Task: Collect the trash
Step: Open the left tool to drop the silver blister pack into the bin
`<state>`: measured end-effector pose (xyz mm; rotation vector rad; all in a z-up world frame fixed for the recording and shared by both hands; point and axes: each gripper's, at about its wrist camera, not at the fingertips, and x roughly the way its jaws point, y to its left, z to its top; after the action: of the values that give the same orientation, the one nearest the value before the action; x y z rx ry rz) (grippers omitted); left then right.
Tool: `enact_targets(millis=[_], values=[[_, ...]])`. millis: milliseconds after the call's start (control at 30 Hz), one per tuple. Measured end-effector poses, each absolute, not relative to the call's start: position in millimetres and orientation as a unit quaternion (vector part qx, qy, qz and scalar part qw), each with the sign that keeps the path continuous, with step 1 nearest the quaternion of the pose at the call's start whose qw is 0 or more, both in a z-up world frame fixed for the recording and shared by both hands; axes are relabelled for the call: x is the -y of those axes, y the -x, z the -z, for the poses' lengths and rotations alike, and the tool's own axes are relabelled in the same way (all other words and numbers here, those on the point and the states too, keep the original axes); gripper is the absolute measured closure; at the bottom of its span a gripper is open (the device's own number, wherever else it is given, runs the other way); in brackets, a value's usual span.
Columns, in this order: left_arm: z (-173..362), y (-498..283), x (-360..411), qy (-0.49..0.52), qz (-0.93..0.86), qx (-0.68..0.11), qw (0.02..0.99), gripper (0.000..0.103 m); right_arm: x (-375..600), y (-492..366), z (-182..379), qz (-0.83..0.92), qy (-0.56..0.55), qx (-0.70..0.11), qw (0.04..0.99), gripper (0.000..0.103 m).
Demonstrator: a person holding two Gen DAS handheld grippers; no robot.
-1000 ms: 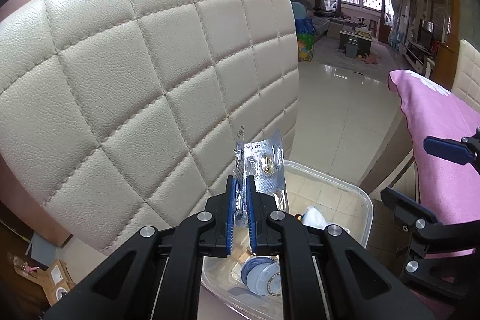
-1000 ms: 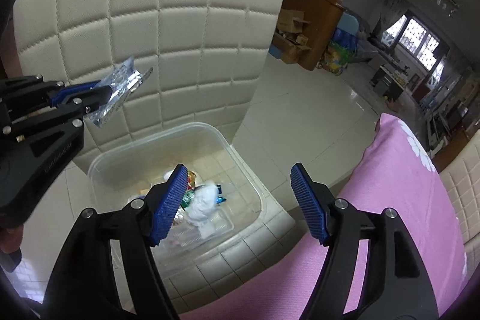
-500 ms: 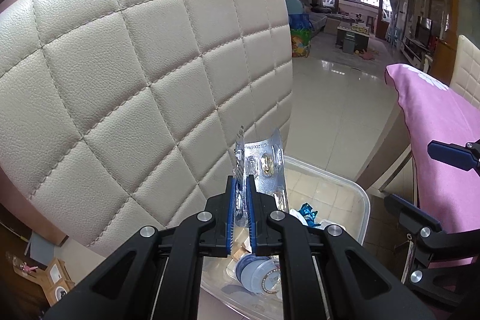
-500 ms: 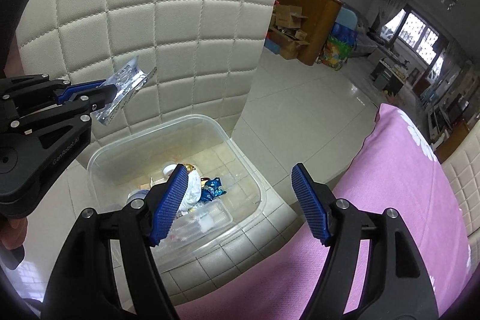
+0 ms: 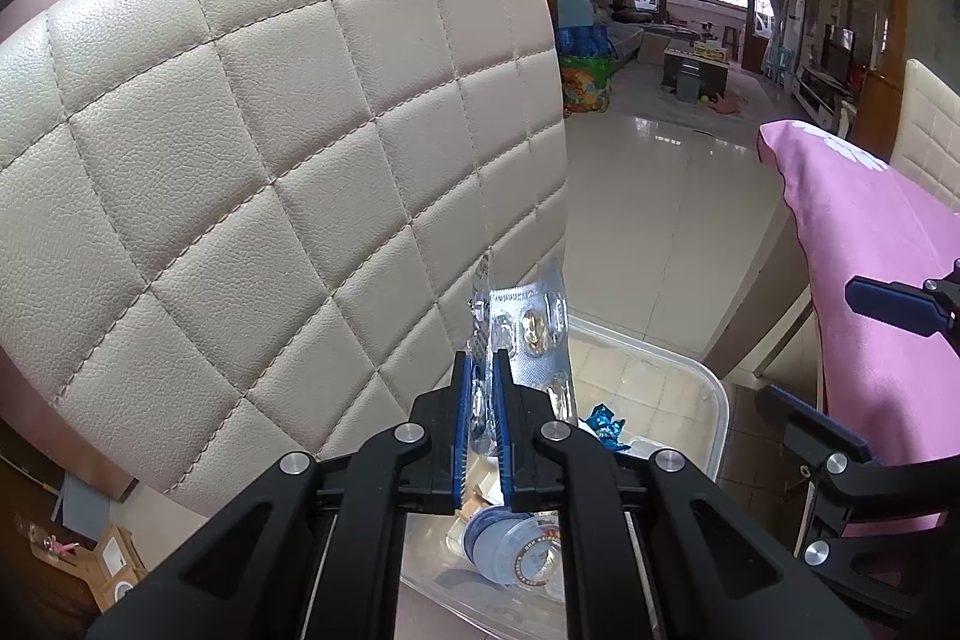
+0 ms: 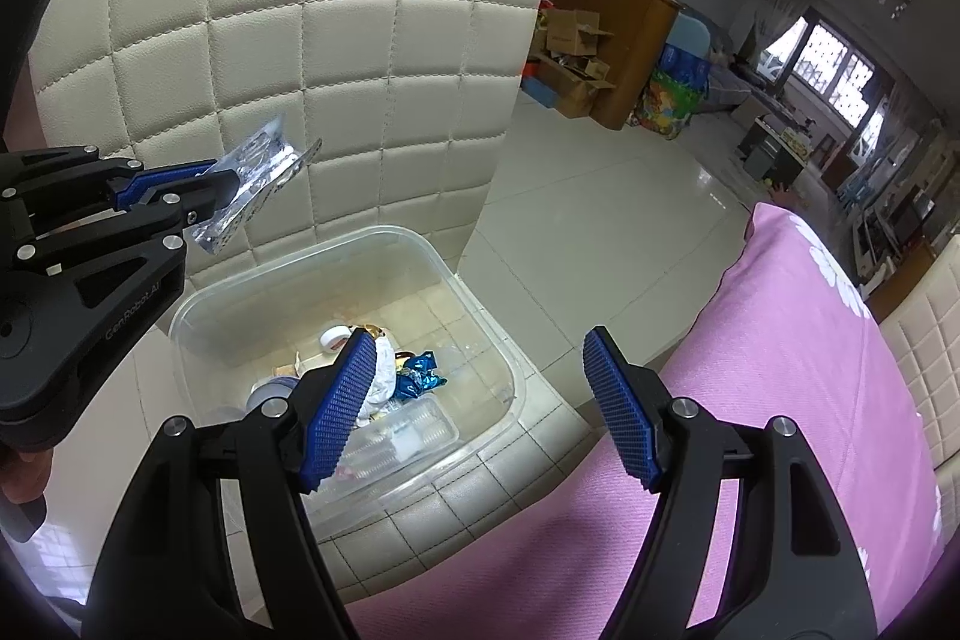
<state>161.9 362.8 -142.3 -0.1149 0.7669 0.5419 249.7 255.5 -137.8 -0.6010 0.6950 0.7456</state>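
My left gripper is shut on a silver blister pack that sticks up from its blue pads. In the right wrist view the left gripper holds the blister pack in the air, over the back left side of a clear plastic bin. The bin stands on a chair seat and holds a blue wrapper, white tissue, a tape roll and a round lid. My right gripper stands open and empty near the bin's front right side, and the left wrist view also catches this right gripper.
A cream quilted chair back rises right behind the bin. A table with a pink cloth lies at the right. Glossy tiled floor opens toward a room with boxes and furniture.
Both views have shifted a little, so more of the bin's inside shows now. The left gripper keeps its hold on the blister pack and the right gripper stays open.
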Motion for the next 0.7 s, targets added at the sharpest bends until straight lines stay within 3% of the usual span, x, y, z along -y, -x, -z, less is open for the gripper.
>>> enact_targets(millis=[600,667,700], values=[[143.2,-160.6,-362.4,0.067,-0.252,-0.376,0.889,0.093,-252.8,-254.8,137.3,-0.348,0.276,-0.331,0.833,0.031],[143.7,-160.6,-362.7,0.067,-0.256,-0.378,0.887,0.072,-252.8,-254.7,136.9,-0.348,0.277,-0.33,0.832,0.031],[142.8,-159.5,-362.1,0.065,-0.258,-0.374,0.889,0.042,-252.7,-255.0,136.6,-0.348,0.276,-0.33,0.833,0.031]])
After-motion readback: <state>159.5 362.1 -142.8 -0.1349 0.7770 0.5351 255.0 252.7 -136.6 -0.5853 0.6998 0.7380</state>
